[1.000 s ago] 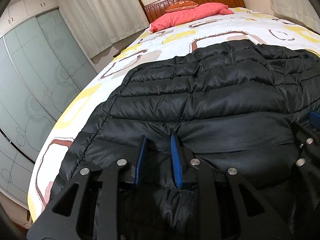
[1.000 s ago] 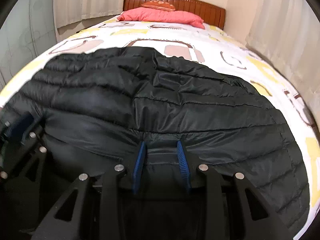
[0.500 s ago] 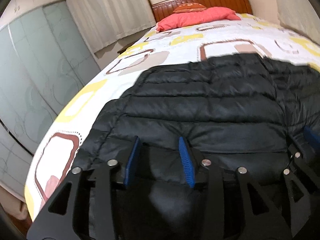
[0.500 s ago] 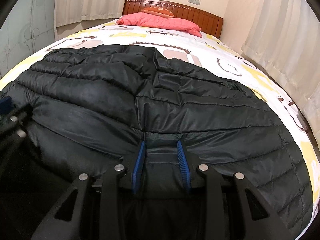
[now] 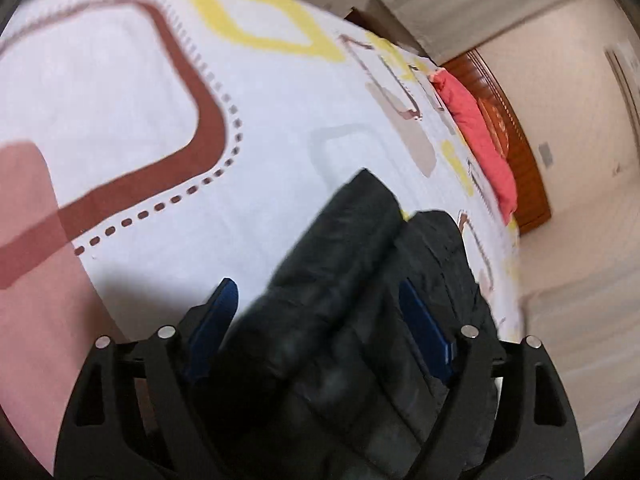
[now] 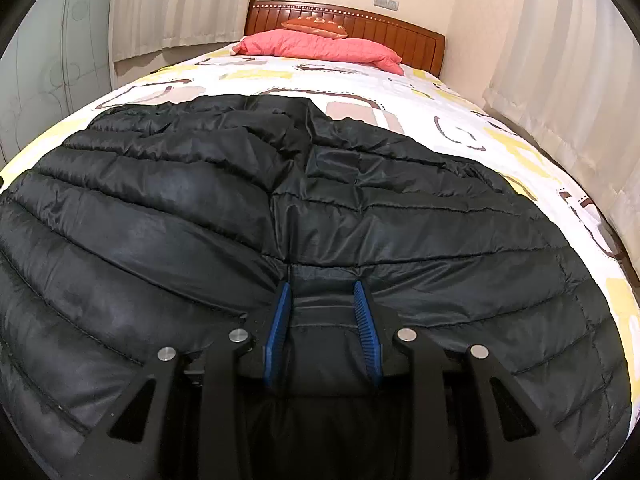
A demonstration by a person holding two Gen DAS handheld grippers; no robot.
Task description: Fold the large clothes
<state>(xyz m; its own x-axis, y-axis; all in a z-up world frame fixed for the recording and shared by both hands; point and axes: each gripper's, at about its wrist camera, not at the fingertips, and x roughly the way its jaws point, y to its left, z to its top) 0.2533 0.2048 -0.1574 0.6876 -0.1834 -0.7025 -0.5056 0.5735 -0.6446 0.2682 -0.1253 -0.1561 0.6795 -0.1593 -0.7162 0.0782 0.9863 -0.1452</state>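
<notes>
A black quilted puffer jacket (image 6: 320,208) lies spread on the patterned bedsheet (image 6: 420,92). My right gripper (image 6: 320,308) rests at the jacket's near hem with a fold of the fabric between its blue pads, which stand partly apart. In the left wrist view the camera is rolled and blurred. My left gripper (image 5: 316,308) has its blue pads wide apart, and a bunched part of the jacket (image 5: 344,264) lies between and over them, lifted above the sheet (image 5: 120,100).
A red pillow (image 6: 320,46) and a wooden headboard (image 6: 360,24) are at the far end of the bed. Curtains (image 6: 560,60) hang on the right, a frosted wardrobe (image 6: 48,60) stands on the left.
My left gripper has swung left and rolled, its jaws opened wider, and a bunch of jacket now sits between them. The right gripper has hardly moved.
</notes>
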